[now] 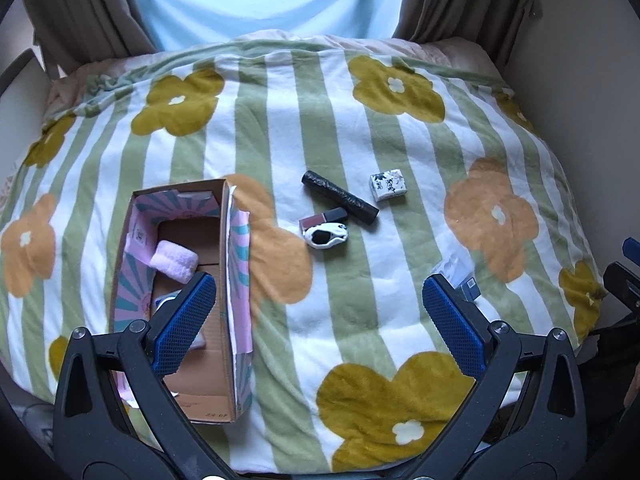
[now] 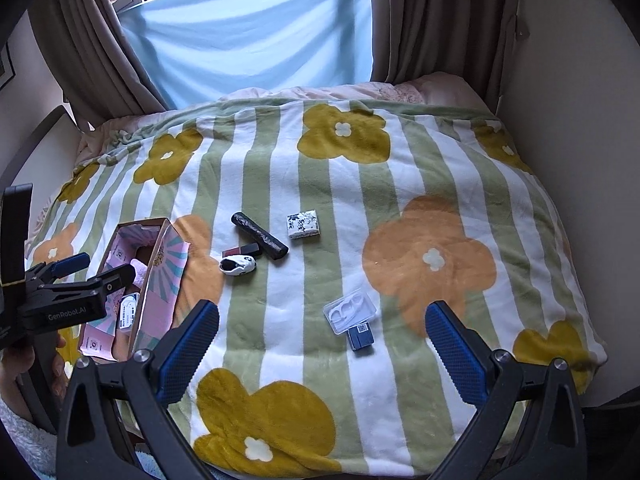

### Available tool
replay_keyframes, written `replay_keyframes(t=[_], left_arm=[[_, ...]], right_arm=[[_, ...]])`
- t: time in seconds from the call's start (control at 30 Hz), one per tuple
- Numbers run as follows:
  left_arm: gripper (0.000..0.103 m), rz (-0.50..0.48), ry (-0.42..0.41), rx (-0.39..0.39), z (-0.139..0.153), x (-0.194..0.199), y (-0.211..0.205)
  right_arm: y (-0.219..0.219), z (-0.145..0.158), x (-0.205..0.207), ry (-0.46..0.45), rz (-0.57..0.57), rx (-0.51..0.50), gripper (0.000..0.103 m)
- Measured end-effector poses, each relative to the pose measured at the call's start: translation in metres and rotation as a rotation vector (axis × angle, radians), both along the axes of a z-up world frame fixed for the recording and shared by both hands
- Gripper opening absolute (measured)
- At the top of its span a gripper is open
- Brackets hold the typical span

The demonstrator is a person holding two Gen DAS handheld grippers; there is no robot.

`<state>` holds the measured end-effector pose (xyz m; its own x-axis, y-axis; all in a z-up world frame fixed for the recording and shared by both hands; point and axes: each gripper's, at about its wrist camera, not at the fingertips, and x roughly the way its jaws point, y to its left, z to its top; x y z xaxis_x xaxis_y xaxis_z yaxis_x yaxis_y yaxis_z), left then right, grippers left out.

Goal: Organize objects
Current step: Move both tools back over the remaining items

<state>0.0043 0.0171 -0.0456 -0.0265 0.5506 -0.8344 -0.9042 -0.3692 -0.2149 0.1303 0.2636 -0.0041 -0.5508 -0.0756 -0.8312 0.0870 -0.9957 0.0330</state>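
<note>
An open cardboard box (image 1: 240, 280) with pink printed walls lies at the left of the bed and holds a rolled pink towel (image 1: 175, 261) and small packets. Mid-blanket lie a black roll (image 1: 340, 197), a white patterned box (image 1: 388, 187), a dark red lipstick (image 1: 323, 218) and a small white-and-black item (image 1: 326, 237). Nearer me are a clear plastic case (image 2: 350, 310) and a dark blue box (image 2: 362, 338). My left gripper (image 1: 320, 282) is open and empty, with one finger over the cardboard box (image 2: 160, 280). My right gripper (image 2: 322, 308) hangs open and empty above the blanket.
A striped blanket with big flowers (image 2: 400, 208) covers the bed. Brown curtains (image 2: 432, 20) and a pale blue sheet (image 2: 248, 32) hang behind it. A wall (image 2: 580, 140) runs close along the bed's right edge. A hand (image 2: 24, 360) holds the left gripper (image 2: 112, 265).
</note>
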Motion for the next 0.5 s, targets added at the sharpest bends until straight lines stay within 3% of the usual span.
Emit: replay_keyframes(t=[0.27,0.5], left_arm=[[0.103,0.012,0.015,-0.051,-0.055,0.013,0.044],[0.103,0.038,0.007,-0.077,-0.133,0.023,0.085]], right_arm=[[0.021,-0.065,-0.017,-0.039,0.062,0.006,0.103],[0.037,-0.147,-0.033,-0.089,0.106,0.034,0.103]])
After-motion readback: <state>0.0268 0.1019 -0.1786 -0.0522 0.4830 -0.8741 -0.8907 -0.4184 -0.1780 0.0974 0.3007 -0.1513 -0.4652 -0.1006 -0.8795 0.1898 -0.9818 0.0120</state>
